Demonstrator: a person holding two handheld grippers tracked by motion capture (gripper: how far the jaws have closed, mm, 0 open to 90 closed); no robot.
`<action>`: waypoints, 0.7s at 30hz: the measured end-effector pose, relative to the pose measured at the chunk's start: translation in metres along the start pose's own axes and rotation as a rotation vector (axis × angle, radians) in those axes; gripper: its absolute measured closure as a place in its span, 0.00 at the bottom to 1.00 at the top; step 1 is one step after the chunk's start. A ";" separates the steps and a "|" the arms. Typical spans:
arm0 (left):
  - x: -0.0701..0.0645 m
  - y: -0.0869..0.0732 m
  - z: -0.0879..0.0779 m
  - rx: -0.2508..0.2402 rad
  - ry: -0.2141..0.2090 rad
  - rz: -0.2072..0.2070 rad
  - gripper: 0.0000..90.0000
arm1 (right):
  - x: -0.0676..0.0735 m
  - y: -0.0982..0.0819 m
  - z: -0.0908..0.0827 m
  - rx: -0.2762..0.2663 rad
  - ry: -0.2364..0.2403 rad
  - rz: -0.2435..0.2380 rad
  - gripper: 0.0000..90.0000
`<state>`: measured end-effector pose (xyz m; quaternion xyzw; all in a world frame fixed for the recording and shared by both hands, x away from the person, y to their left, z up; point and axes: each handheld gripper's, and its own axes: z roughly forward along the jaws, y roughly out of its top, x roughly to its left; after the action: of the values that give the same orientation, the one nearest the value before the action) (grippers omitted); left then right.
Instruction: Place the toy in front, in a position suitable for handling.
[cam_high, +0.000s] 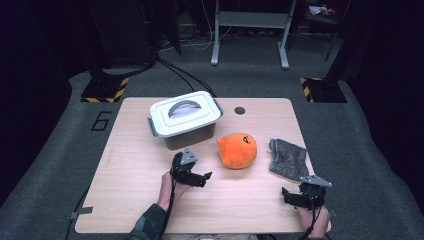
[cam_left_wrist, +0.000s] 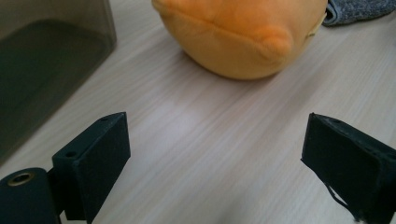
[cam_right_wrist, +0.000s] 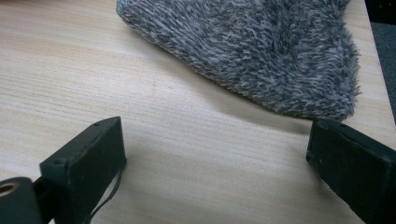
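Orange plush toy (cam_high: 237, 150) sitting mid-table, just right of the lidded white box (cam_high: 185, 118), near the left gripper (cam_high: 202, 177). Left jaws wide, nothing between. Best squared on the plush, straddling its belly before squeezing. Right gripper (cam_high: 290, 196) gaping, empty, beside the grey cloth (cam_high: 289, 158). Box closed, contents hidden.

Grey carpet floor (cam_high: 60, 150) (dark room), white frame (cam_high: 250, 30) behind.

Large digit "6", possibly marked in tape, on grey floor (cam_high: 60, 150) left of table (cam_high: 135, 200).
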<state>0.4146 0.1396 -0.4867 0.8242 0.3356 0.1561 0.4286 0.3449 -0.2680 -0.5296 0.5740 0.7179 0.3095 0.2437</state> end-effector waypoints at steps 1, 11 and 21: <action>-0.002 0.003 0.004 -0.005 -0.001 0.000 0.10 | 0.000 0.000 0.000 0.000 0.000 -0.001 0.04; -0.019 0.023 0.036 -0.006 -0.029 0.048 0.23 | 0.000 0.000 0.000 -0.002 -0.001 0.001 0.05; -0.025 0.026 0.046 -0.016 -0.027 0.068 0.36 | 0.000 0.000 0.000 -0.004 0.001 -0.004 0.05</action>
<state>0.4324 0.0840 -0.4920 0.8336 0.3005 0.1620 0.4342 0.3445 -0.2679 -0.5297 0.5720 0.7185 0.3107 0.2450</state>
